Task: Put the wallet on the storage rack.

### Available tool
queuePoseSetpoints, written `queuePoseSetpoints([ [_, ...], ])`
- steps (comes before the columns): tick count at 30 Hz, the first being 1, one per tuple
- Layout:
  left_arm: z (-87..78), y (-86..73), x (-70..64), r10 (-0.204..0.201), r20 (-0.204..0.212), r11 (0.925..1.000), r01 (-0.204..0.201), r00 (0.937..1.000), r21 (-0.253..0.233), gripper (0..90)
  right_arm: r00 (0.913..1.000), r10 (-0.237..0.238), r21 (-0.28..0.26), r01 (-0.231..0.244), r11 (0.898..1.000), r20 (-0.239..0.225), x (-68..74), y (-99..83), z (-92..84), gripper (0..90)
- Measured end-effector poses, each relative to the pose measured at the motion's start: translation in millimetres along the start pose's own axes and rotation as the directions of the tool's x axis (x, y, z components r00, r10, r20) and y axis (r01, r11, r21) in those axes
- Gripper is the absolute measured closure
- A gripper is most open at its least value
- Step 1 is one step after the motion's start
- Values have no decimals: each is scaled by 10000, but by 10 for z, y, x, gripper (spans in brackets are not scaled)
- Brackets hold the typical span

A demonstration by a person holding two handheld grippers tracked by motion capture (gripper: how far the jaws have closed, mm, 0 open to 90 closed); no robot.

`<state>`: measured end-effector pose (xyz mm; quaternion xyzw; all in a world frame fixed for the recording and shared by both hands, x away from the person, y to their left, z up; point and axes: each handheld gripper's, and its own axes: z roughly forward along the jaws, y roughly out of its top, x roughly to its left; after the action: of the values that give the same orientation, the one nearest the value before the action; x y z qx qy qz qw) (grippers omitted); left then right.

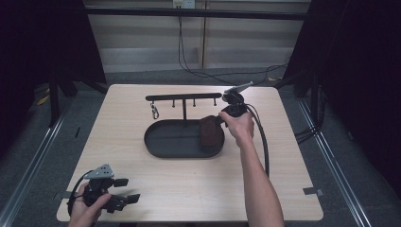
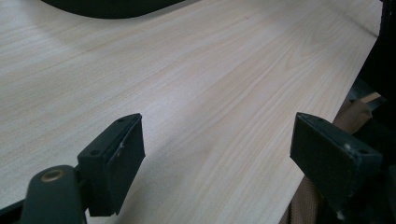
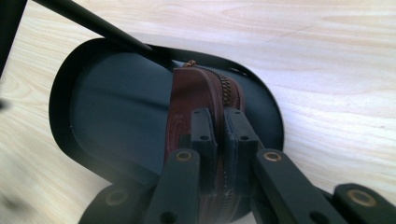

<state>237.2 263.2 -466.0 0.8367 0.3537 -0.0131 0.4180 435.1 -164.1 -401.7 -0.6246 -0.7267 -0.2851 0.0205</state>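
The wooden table is carrying one black oval tray with a hook rack rising from its back edge, and I am placing everything else from that tray. At the tray's right end a brown zipped pouch is standing on edge, its lower part over the tray floor; whether it is resting there or hanging just above, I cannot tell. The right gripper is reaching in from the tray's right side, and in the right gripper view its jaws are pinching the pouch along the zipper, clamped tight on it. The left gripper is sitting well in front of the tray near the table's front left corner, jaws spread wide with nothing between them, only bare table beneath. A small metal clasp is dangling from the rack's left end, above the tray's left part.

To my eye the pouch is grasped and at the tray, so the job is looking mid-way: either release into the tray or a lift out is remaining, and the left gripper is not yet joining in.
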Motion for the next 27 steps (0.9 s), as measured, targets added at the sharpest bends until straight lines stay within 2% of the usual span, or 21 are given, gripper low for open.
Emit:
queuePoseSetpoints([
  [4, -6, 0, 1, -39, -30, 10000, 39, 10000, -15, 176, 10000, -10, 97, 11, 10000, -63, -11, -24, 85, 838],
  [6, -9, 0, 1, -36, -37, 10000, 36, 10000, -28, 176, 9996, 161, 72, -159, 9998, -241, -40, -42, 136, 838],
  [10, -5, 0, 3, -52, -27, 10000, 52, 10000, -18, 176, 9993, 249, 52, -248, 9997, -293, -73, -72, 202, 833],
  [14, -5, 0, 4, -42, -7, 10000, 42, 10000, -7, 176, 9995, 98, -218, -105, 9997, -288, -92, -100, 247, 827],
  [19, -3, 1, 4, -24, -3, 10000, 24, 10000, 4, 176, 9997, 86, -254, -92, 9996, -238, -94, -115, 277, 812],
  [22, -8, 1, 2, -29, -23, 10000, 29, 10000, -6, 176, 9999, -30, -292, 27, 9996, -128, -93, -122, 296, 796],
  [24, -9, 1, 3, -41, -20, 10000, 41, 10000, -10, 176, 9992, -250, -194, 255, 9995, 297, -95, -131, 322, 829],
  [27, -9, 1, 7, -62, 9, 10000, 62, 10000, -19, 176, 10000, -91, -388, 91, 9992, 0, -125, -152, 354, 818],
])
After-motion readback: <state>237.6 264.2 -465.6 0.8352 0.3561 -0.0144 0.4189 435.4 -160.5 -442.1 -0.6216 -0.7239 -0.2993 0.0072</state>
